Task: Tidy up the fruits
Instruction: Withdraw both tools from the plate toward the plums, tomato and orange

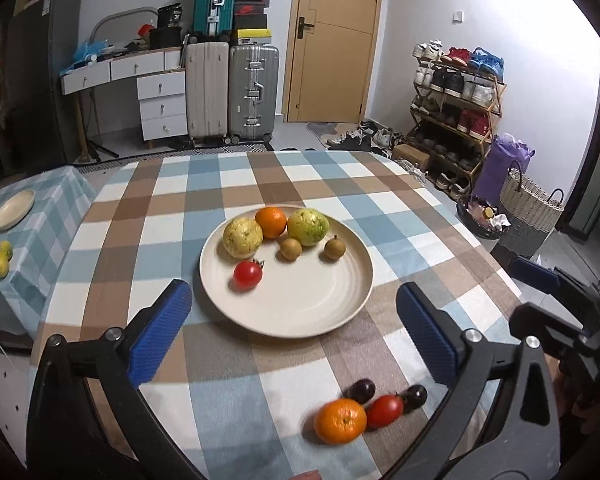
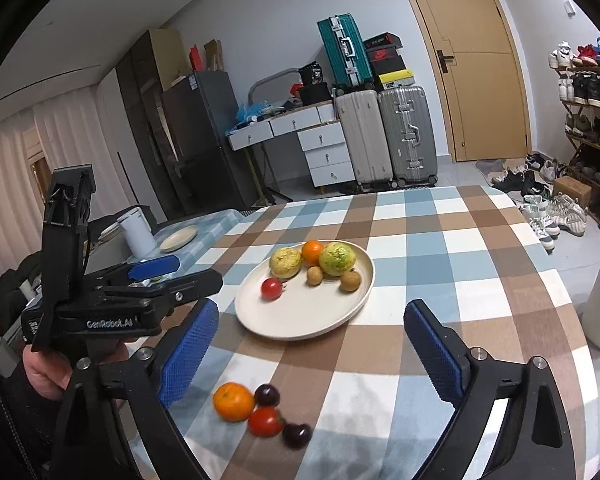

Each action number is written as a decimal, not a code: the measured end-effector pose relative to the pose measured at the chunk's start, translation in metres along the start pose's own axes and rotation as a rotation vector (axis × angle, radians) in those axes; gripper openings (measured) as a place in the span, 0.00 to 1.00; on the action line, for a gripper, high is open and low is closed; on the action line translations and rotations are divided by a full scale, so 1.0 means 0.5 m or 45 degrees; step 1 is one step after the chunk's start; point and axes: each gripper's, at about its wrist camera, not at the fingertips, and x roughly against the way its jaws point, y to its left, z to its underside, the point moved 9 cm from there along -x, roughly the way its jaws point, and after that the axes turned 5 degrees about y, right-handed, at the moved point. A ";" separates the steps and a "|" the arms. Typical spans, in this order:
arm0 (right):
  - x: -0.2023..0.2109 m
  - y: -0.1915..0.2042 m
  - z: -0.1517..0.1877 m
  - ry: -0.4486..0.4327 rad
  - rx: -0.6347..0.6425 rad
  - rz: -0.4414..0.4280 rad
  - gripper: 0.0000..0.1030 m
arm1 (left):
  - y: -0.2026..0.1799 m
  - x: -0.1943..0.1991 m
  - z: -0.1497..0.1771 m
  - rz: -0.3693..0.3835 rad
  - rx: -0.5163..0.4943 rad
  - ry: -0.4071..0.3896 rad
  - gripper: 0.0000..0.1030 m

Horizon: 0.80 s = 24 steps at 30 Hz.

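Note:
A cream plate (image 1: 300, 304) (image 2: 300, 316) on the checked table holds two yellow-green guavas (image 1: 242, 238) (image 1: 308, 226), an orange (image 1: 271, 222), two small brown fruits (image 1: 291, 249) (image 1: 334, 248) and a red tomato (image 1: 247, 275). Near the front edge lie an orange (image 1: 340, 420) (image 2: 234, 401), a tomato (image 1: 385, 411) (image 2: 265, 421) and two dark plums (image 1: 362, 390) (image 1: 415, 397). My left gripper (image 1: 294, 330) is open and empty above the plate's near rim. My right gripper (image 2: 310, 344) is open and empty above the loose fruits.
A side table at the left carries a second plate (image 1: 14, 209) and yellow fruits (image 1: 1, 264). Suitcases (image 1: 254, 92), drawers, a door and a shoe rack (image 1: 456, 96) stand behind. A woven basket (image 1: 530, 208) sits right of the table.

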 end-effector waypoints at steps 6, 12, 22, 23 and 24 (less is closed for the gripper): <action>0.014 0.025 0.044 0.027 0.008 -0.039 0.97 | 0.006 0.019 0.059 0.008 0.025 0.024 0.99; 0.003 0.032 0.096 0.096 0.013 -0.046 0.97 | 0.013 0.015 0.137 0.005 0.037 0.079 0.99; -0.041 0.034 0.181 0.221 -0.006 -0.051 0.97 | 0.036 -0.004 0.227 0.004 0.072 0.168 0.99; -0.047 0.034 0.190 0.236 -0.001 -0.046 0.97 | 0.037 -0.006 0.233 0.006 0.073 0.177 0.99; -0.050 0.035 0.195 0.248 0.004 -0.051 0.97 | 0.037 -0.008 0.237 0.009 0.071 0.181 0.99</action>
